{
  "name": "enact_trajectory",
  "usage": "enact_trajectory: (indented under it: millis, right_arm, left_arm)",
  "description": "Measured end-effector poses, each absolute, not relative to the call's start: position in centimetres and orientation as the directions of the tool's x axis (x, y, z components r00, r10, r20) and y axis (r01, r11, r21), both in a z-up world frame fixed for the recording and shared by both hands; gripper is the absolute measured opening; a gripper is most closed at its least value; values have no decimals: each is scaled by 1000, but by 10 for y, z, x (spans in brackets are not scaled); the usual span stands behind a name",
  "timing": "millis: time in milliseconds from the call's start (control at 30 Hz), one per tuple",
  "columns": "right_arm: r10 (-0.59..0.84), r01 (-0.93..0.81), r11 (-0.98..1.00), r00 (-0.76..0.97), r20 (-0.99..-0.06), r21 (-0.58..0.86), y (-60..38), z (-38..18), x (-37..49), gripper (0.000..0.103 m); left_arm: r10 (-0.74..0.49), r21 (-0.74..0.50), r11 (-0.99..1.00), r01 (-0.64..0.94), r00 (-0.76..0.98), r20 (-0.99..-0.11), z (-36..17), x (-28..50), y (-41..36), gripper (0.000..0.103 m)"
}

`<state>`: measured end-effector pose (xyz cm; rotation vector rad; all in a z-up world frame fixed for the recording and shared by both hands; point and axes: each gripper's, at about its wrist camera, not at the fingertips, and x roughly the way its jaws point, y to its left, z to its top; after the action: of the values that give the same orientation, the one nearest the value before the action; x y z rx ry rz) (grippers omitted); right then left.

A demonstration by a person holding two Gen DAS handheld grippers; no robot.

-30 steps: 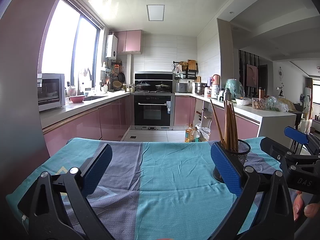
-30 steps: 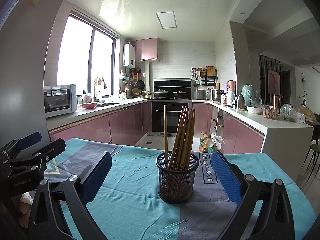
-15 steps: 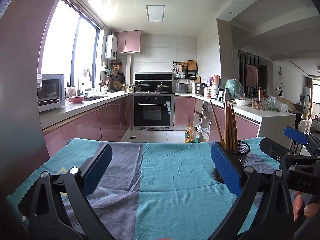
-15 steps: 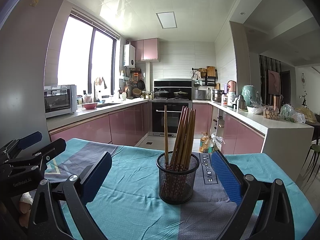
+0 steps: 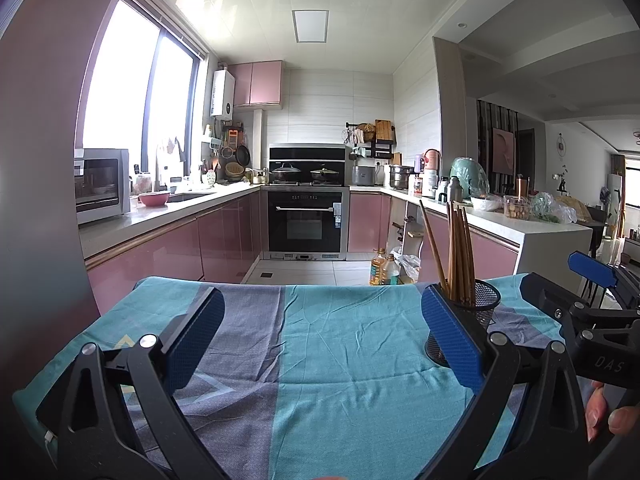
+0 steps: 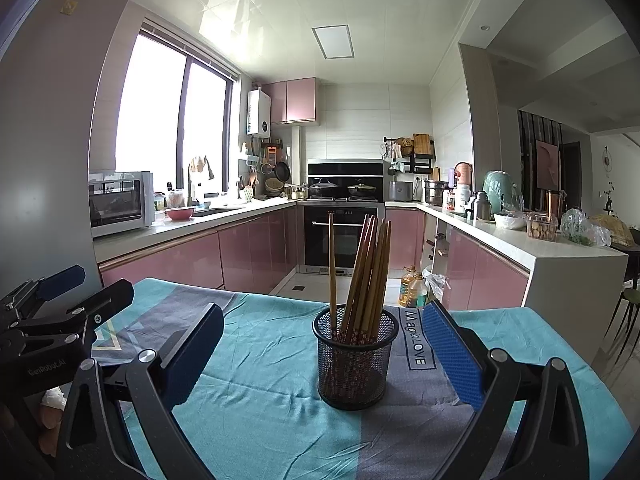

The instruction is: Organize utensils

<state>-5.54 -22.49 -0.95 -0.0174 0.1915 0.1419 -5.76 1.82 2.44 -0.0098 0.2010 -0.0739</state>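
Both jaws gape wide and empty: the left hand-held gripper (image 5: 320, 344) over bare teal-and-grey cloth on the tabletop (image 5: 340, 360), the right hand-held gripper (image 6: 320, 356) framing the black wire-mesh cup (image 6: 354, 360) of upright brown wooden chopsticks (image 6: 366, 276). Best approach, I'd say: centre on one stick and close gently, without tipping the cup.

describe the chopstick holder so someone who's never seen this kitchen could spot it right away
Look at the table covered in a teal and grey cloth, in front of the pink kitchen cabinets. Near its middle stands a black wire-mesh cup, round and upright. It is the only container on the cloth, with wooden chopsticks sticking up from it.
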Motion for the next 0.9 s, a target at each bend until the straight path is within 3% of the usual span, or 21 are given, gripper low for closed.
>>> enact_trajectory:
  millis: [900]
  right_arm:
    - [134,-136,991,973,-187,1,-226,-10,-56,96]
  left_arm:
    - [-75,-16,997,73,977,-199,25,-57,18,97]
